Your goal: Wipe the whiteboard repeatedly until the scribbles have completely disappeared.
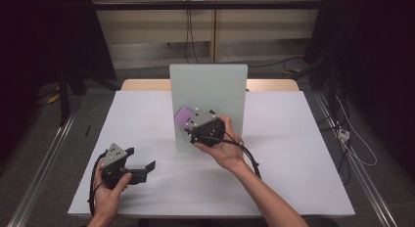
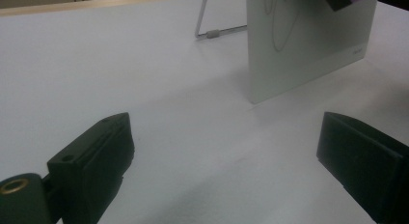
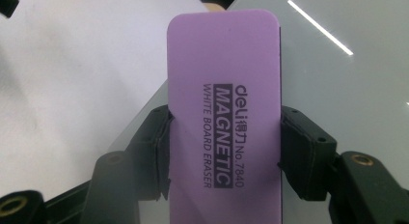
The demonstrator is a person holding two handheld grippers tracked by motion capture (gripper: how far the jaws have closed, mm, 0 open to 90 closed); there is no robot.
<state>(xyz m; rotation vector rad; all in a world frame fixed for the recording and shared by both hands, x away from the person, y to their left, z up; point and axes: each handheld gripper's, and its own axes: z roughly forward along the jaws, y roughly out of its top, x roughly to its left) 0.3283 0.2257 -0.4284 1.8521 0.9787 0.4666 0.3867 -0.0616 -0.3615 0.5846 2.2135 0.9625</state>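
Purple plastic, printed "MAGNETIC WHITE BOARD ERASER", sits between the two black jaws of the right gripper [image 3: 224, 151], which are closed on its long sides. This eraser [image 3: 224, 113] is held with its flat face toward the small whiteboard [image 1: 210, 90] that stands upright on the table [image 1: 293, 153]. I judge this is the reason for the grip: holding by the edges leaves the wiping face free to press on the board. In the high view the eraser [image 1: 184, 116] is at the left part of the board, about at middle height, and it seems to touch the surface, but I cannot be sure of contact. The left gripper view shows thin pen lines on the board, so probably the work is to wipe them off.

At the right gripper [image 1: 195, 123], the right hand [image 1: 222, 146] is raised above the table, with the forearm coming from the near right and the wrist bent so the jaws point far and a little left.

Nearer and well apart from the board, the left gripper [image 1: 142, 167] rests low at the near left of the table. Its jaws are wide apart and hold nothing; it looks to be only waiting.
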